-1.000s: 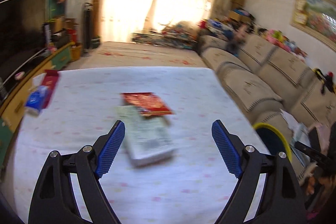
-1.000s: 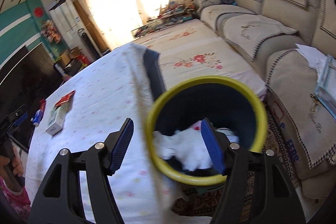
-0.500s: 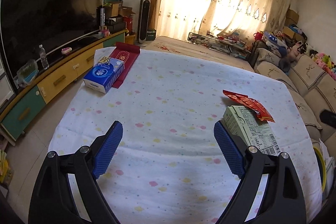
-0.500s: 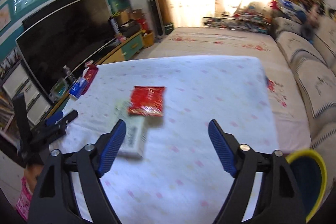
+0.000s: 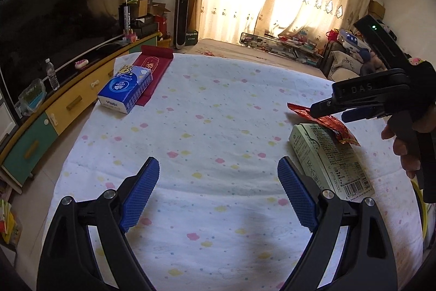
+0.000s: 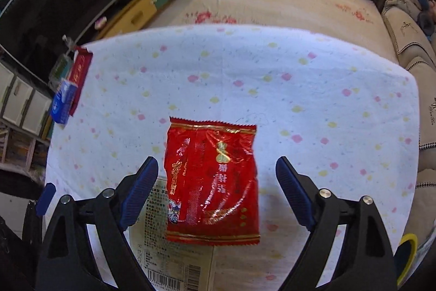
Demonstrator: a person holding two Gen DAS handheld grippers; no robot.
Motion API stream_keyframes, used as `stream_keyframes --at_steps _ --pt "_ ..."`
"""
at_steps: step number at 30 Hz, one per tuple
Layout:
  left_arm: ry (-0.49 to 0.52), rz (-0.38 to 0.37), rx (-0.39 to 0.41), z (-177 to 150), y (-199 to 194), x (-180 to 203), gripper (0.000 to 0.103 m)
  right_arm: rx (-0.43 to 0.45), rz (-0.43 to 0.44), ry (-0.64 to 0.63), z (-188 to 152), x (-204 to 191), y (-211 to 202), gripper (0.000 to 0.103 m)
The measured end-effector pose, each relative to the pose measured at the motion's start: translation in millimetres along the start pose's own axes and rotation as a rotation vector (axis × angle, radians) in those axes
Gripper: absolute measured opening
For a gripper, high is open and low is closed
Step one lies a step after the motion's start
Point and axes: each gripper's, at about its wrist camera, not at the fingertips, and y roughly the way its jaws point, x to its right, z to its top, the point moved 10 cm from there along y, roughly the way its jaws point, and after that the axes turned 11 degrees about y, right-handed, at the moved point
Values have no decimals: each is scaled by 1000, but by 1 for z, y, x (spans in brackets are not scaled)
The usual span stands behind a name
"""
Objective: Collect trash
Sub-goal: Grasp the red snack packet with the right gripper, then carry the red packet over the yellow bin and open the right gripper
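A red foil snack wrapper lies on the white dotted tablecloth, its near end resting on a pale green carton with a barcode. My right gripper hangs above the wrapper, pointing steeply down. Its jaws are opening; the wrapper shows between them, clear of both pads. In the left wrist view the right gripper comes in from the right, held by a hand. My left gripper is open over bare cloth, with the carton just right of its right finger.
A blue tissue pack and a dark red packet sit at the table's far left corner. A yellow-rimmed bin stands off the table's right side. A TV cabinet runs along the left and a sofa along the right.
My right gripper swung from above the bin to over the table, now above the red wrapper, with its jaws wider. My left gripper turned left off the carton, then held still.
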Motion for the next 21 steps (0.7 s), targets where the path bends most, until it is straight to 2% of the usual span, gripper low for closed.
stream_keyframes --at_steps 3,7,8,10,14,21 --pt "0 -5 1 0 1 2 87 -40 -15 -3 -1 -4 10 84" --pt "7 -9 -1 0 1 5 87 -45 -53 1 -1 -4 16 82" --pt "8 -9 -2 0 1 6 87 -44 -58 1 1 -7 18 74" --pt "10 -11 -4 -1 1 7 87 -50 -63 6 1 -9 22 64" --pt "11 -12 -5 -1 1 8 87 -33 -67 12 3 -10 23 55" --pt "17 -8 -11 -2 3 9 87 9 -19 41 11 -3 3 54"
